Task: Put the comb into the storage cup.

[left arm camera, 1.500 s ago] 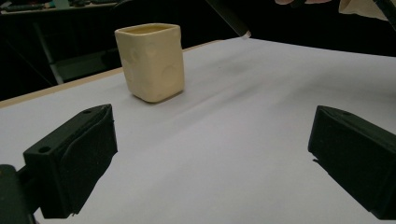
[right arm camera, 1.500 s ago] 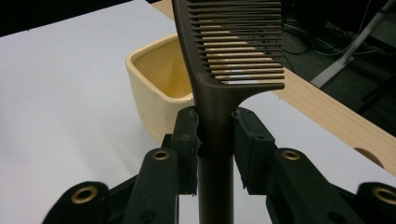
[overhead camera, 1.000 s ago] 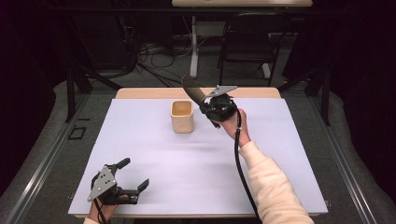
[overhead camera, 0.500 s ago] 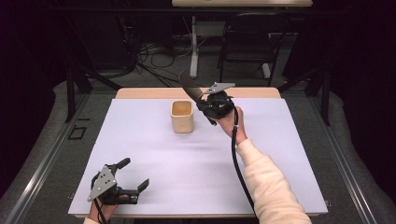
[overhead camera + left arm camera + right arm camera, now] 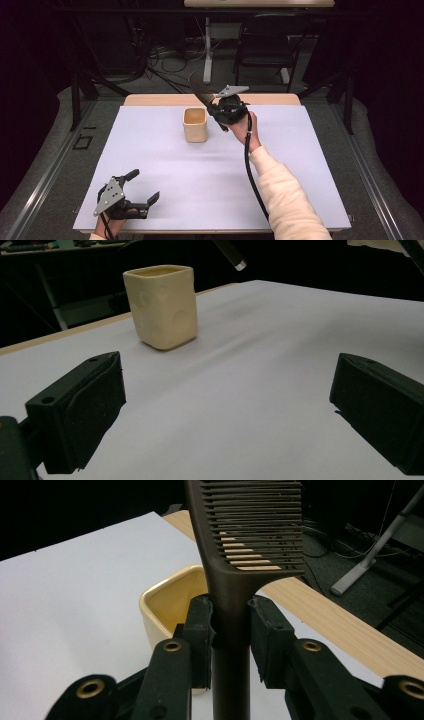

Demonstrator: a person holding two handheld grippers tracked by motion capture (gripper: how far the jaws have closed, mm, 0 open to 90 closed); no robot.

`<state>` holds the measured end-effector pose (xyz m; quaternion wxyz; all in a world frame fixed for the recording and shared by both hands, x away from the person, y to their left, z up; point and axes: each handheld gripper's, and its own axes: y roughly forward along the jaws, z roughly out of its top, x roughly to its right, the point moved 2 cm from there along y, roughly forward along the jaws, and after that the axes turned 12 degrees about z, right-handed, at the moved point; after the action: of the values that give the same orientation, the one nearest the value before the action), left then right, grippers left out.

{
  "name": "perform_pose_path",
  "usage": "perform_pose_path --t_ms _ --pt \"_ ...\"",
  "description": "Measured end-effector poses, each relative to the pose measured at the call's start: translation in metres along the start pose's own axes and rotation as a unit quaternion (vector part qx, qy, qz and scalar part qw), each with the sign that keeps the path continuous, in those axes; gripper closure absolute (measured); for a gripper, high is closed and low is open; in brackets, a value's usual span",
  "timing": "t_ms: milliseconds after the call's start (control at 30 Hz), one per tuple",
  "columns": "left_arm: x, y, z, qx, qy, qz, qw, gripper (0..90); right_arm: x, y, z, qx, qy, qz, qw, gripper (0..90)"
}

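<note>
A cream square cup (image 5: 195, 125) stands upright on the white table top (image 5: 280, 150), toward the far middle. My right gripper (image 5: 212, 104) hovers just right of the cup and above its rim, shut on a dark brown comb (image 5: 199, 90). The comb's toothed end points up and away to the left, and its handle hangs below the jaws. In the right gripper view both pads (image 5: 200, 630) press the comb's neck (image 5: 227, 600), with the cup (image 5: 170, 605) right behind it. My left gripper (image 5: 143, 186) rests at the near left corner, open and with nothing in it. The left gripper view faces the cup (image 5: 162, 307).
A wooden strip (image 5: 270, 99) shows along the table's far edge. Beyond it are a dark chair (image 5: 267, 45), a white desk leg (image 5: 207, 55) and cables on the floor. A black cable (image 5: 252, 175) trails from the right gripper along the cream sleeve.
The right gripper with the comb has edged slightly left toward the cup. The left gripper has not moved.
</note>
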<state>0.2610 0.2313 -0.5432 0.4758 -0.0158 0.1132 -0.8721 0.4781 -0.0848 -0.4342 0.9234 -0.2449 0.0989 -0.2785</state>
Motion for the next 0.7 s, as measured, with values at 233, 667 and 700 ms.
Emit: perform_pose_path --t_ms 233,667,700 --pt "0.000 0.000 0.000 0.002 0.001 0.000 1.0000 1.3 -0.002 0.002 0.006 0.006 -0.004 -0.001 1.0000 71.2" --pt "-0.001 0.000 0.000 0.003 0.000 0.001 1.0000 1.3 -0.001 0.009 0.014 0.018 -0.010 0.000 0.9998 71.2" --pt "-0.001 0.000 0.000 0.002 0.000 0.001 1.0000 1.3 -0.001 0.010 0.015 0.020 -0.011 -0.001 0.9997 71.2"
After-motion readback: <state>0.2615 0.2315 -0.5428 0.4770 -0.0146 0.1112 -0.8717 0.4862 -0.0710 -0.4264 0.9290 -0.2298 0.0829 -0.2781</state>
